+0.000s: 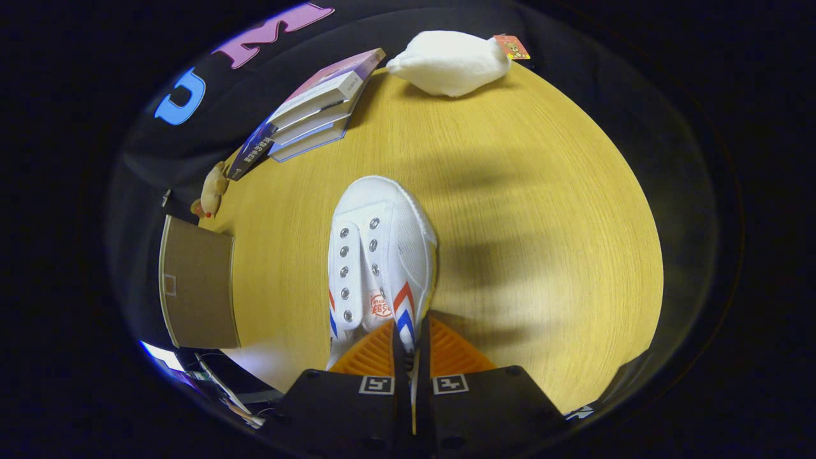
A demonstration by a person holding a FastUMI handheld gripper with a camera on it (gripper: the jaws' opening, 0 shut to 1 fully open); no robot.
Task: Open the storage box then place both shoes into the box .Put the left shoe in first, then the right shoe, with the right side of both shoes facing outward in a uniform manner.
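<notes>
A white canvas shoe (379,255) with metal eyelets and red and blue stripes hangs above the wooden table (542,210), toe pointing away from me. My gripper (411,338) is shut on the right side wall of the shoe near its heel opening, one finger inside and one outside. A brown cardboard storage box (197,290) stands to the left of the shoe at the table's edge; I see one plain brown face of it and cannot tell whether it is open.
A stack of books (315,108) lies at the far left of the table. A white plush toy (449,62) with a tag rests at the far edge. A small tan figurine (212,190) stands between the books and the box.
</notes>
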